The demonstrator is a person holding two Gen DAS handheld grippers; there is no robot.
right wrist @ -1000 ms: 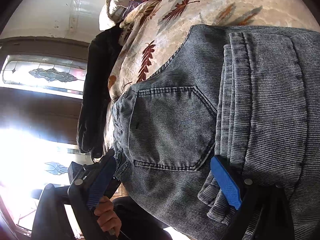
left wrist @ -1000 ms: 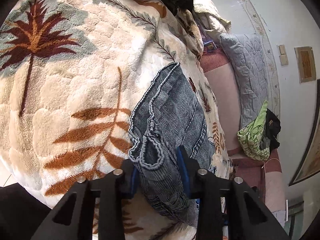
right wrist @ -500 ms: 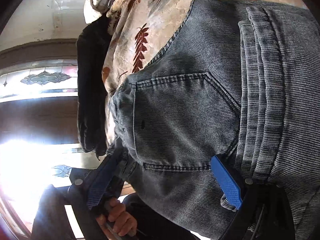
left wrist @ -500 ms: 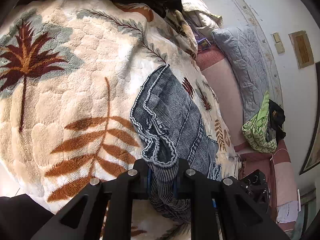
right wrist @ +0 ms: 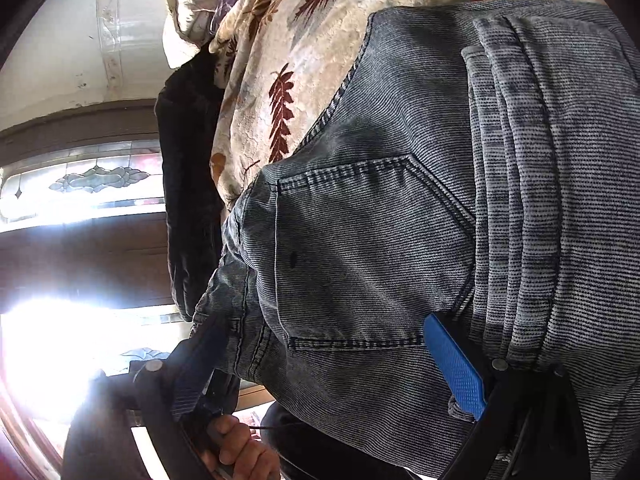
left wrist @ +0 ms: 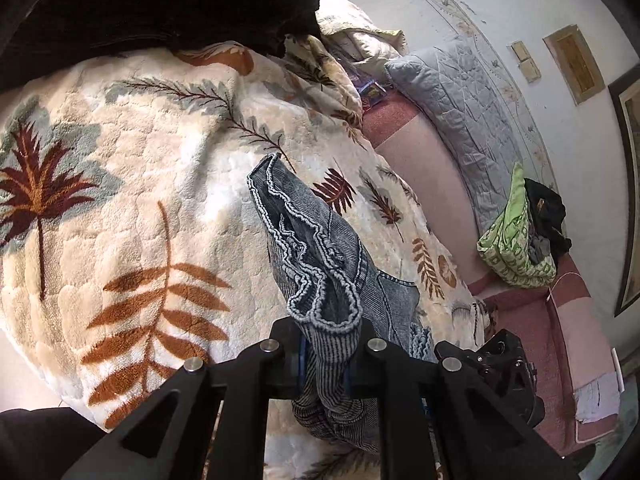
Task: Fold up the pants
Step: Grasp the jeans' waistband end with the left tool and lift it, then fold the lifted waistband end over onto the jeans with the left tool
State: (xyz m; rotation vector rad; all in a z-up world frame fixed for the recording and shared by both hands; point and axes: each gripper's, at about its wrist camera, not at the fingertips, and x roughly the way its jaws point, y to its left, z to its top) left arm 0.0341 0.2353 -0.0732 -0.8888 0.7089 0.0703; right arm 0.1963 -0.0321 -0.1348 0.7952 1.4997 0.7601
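Two grippers of mine are on one pair of pants [left wrist: 320,264], a blue-grey ribbed denim with frayed, wavy-edged hems. The pants lie on a plush cream blanket [left wrist: 132,208], thick and pebbly, printed with rust and maroon fern leaves.

My left gripper [left wrist: 326,360] is pinched tight on the bunched hem end of the legs; the cloth bulges up between my fingers in a ruffled loop and hangs in a crumpled wad below them. From there the legs run away from me across the blanket as a narrow ridge.

My right gripper [right wrist: 320,360] stands spread wide around the waist end. The textured blue pad [right wrist: 456,364] of one finger lies against the denim just beside the stitched pocket [right wrist: 360,256], and the other finger sits at the waistband edge. Folded layers of ribbed cloth stack in parallel ridges on the right of this view.

A second ago my left fingers were apart, straddling the hem; half a second ago they had shut on it, and now the hem sits higher and more gathered. My right fingers have stayed spread while the pocket has drawn nearer.

Beyond the blanket lie a grey quilted pillow [left wrist: 460,120], a pink couch [left wrist: 424,168], a green patterned bag [left wrist: 512,248] and a black garment [left wrist: 160,4].
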